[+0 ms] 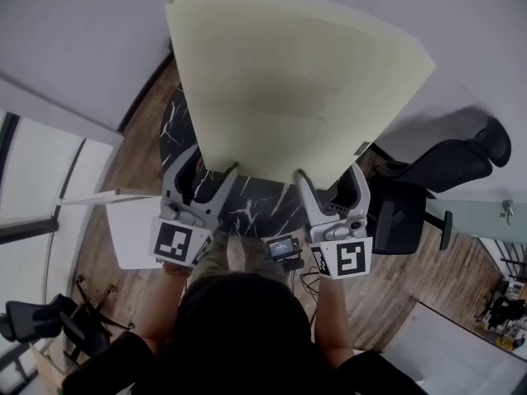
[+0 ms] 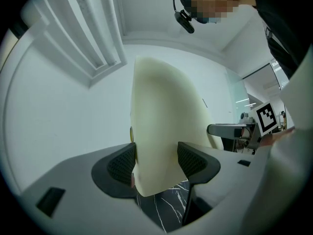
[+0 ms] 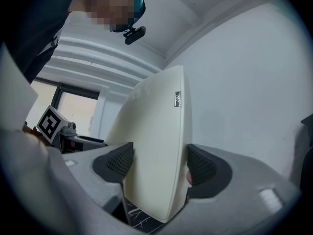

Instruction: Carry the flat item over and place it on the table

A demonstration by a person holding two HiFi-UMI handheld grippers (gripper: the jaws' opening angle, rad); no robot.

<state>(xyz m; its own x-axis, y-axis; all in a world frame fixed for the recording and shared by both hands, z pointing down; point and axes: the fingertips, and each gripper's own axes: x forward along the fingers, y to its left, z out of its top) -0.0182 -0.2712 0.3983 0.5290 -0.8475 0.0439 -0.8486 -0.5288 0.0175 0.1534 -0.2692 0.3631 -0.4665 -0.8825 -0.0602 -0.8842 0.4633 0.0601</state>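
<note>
Cream board (image 1: 296, 81): smooth, matt, stiff sheet; plastic or foam-like, can't tell which. Left gripper (image 1: 210, 169) and right gripper (image 1: 331, 179): grey matt moulded plastic shells. Pads (image 2: 122, 164): black, rubbery look, fine gridded texture. Marker cubes (image 1: 174, 242): white faces with matt black printed squares. Table (image 1: 255, 200): black marble-look top with white veins and a slight sheen. Floor (image 1: 132, 163): brown wood planks, grain visible, satin finish. Chair (image 1: 445, 167): black, matt, material unclear. Wall (image 1: 82, 31): plain white, matt.
</note>
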